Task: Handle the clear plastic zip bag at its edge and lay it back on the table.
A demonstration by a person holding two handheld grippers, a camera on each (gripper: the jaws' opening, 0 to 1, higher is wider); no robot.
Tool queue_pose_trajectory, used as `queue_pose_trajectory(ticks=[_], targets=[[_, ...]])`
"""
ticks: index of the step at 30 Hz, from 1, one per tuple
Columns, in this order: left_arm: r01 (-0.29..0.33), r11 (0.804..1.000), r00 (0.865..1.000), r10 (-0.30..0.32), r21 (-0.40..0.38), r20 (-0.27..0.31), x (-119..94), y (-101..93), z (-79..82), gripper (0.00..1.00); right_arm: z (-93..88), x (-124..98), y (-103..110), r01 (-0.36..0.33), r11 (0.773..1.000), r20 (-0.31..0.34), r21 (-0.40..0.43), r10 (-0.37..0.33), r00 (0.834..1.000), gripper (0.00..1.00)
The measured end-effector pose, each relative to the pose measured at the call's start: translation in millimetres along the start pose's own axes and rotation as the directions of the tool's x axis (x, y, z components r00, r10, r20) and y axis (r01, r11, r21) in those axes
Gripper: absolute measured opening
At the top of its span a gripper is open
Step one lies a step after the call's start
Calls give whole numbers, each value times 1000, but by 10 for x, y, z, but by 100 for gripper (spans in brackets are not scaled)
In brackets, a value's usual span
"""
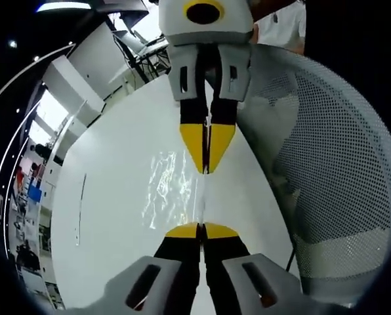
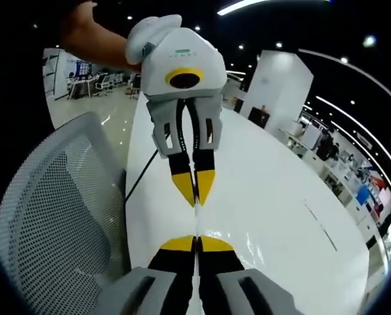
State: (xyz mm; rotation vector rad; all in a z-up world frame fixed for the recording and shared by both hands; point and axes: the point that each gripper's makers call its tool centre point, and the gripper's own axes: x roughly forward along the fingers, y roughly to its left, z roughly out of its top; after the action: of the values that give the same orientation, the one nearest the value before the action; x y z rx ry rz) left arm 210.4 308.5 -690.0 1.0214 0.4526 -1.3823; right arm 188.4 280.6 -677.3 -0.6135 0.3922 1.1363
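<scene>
Facing each other tip to tip at frame centre, the left gripper (image 1: 200,230) and right gripper (image 2: 195,243) each pinch an edge of the clear plastic zip bag (image 1: 172,190), stretched between them above the white worktop (image 1: 117,216). Uneven release could let the slick film slip or crumple. A mesh chair (image 1: 333,170) stands beside the worktop in a bright open office.

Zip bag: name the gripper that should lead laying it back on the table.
Left, narrowly. Both the left gripper and right gripper are shut on the edge of the zip bag; the left gripper view sees its sheet over the table.
</scene>
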Motion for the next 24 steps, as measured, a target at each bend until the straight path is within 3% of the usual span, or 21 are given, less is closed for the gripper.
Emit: queue_pose_trajectory(ticks=[24], targets=[[20,999,1000,-20,-41,5,-16,-14,24,0,168,109,-19,2,1000,35,-9,-1,999,4]])
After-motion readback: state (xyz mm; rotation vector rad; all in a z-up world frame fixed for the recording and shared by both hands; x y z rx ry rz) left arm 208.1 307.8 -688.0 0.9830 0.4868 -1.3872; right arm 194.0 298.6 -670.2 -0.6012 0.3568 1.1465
